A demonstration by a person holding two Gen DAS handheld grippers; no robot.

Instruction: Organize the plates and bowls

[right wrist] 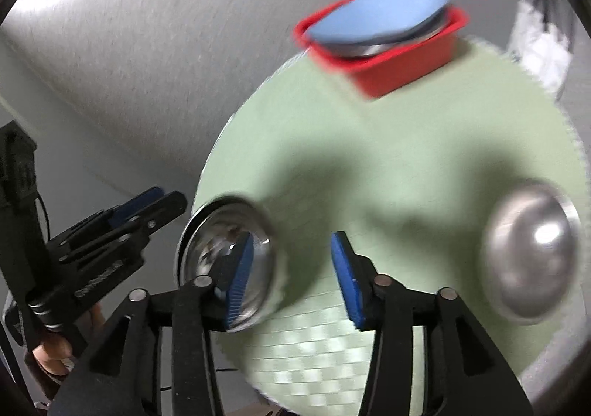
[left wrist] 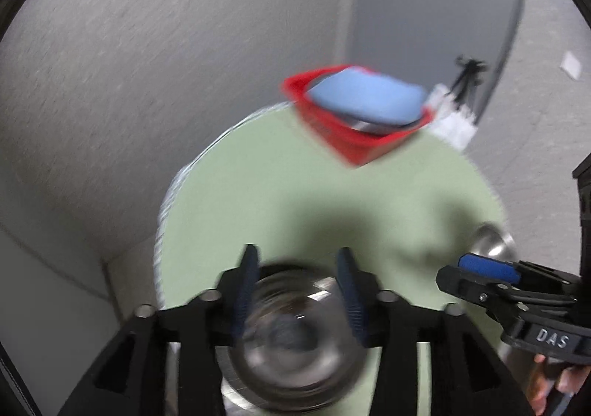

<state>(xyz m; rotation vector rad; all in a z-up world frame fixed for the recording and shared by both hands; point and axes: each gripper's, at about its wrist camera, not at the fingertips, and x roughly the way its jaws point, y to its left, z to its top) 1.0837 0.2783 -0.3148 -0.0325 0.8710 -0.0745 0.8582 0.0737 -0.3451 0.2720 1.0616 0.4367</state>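
A round pale green woven mat (left wrist: 295,176) (right wrist: 388,157) carries two upturned steel bowls. One bowl (left wrist: 295,334) (right wrist: 225,261) lies blurred just below my left gripper (left wrist: 297,251), whose blue pads stand apart and do not press on it. The right wrist view shows the left gripper (right wrist: 162,198) off that bowl's left side. My right gripper (right wrist: 292,235) (left wrist: 472,264) is open over bare mat with nothing between its pads. The second bowl (right wrist: 532,257) (left wrist: 495,242) sits at the mat's right edge. At the far edge a red basket (left wrist: 354,142) (right wrist: 399,72) holds steel dishes under a blue plate (left wrist: 365,98) (right wrist: 376,13).
Textured grey wall surrounds the mat on the left and behind. A white object (left wrist: 454,116) and a black tripod (left wrist: 469,76) stand beyond the basket on the right. A person's hand (left wrist: 550,382) (right wrist: 51,349) holds each gripper's handle.
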